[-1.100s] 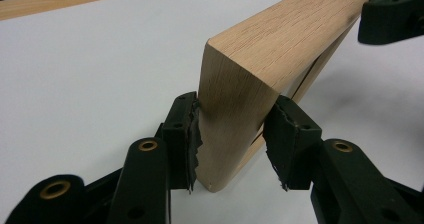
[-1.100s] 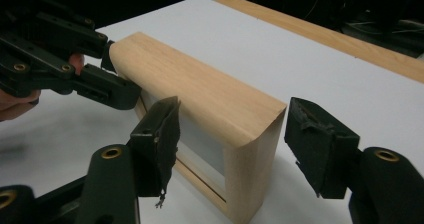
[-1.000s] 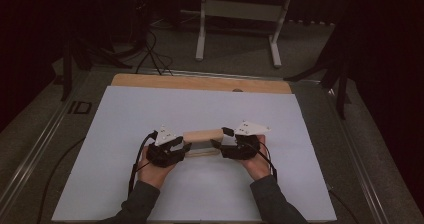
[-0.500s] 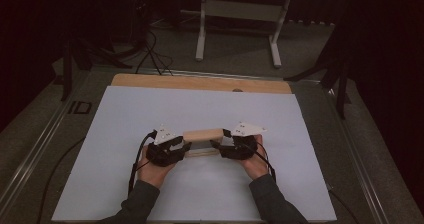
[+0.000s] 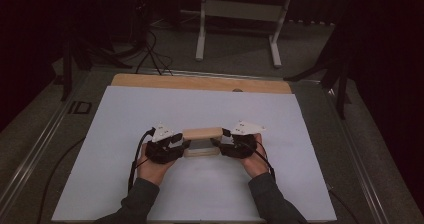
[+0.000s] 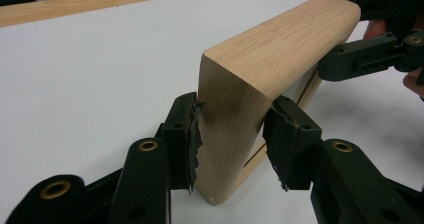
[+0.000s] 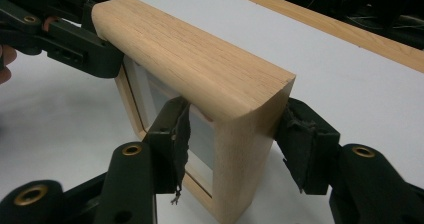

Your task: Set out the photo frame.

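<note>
A light wooden frame point(image 5: 202, 140) with a pale inset panel stands upright on the white table sheet point(image 5: 200, 109), held at both ends. My left gripper point(image 5: 186, 146) is shut on its left end; in the left gripper view the two black jaws pinch the end of the wooden frame point(image 6: 235, 109) at my left gripper point(image 6: 231, 136). My right gripper point(image 5: 216, 143) is shut on the opposite end; the right gripper view shows the wooden frame point(image 7: 200, 59) clamped by my right gripper point(image 7: 232, 144). Each gripper view also shows the other gripper at the far end.
A wooden strip point(image 5: 200, 82) runs along the far edge of the white sheet. Metal rails border the table on both sides. Behind the table stand a white stand point(image 5: 237, 19), cables point(image 5: 150, 49) and dark tripod legs on the floor.
</note>
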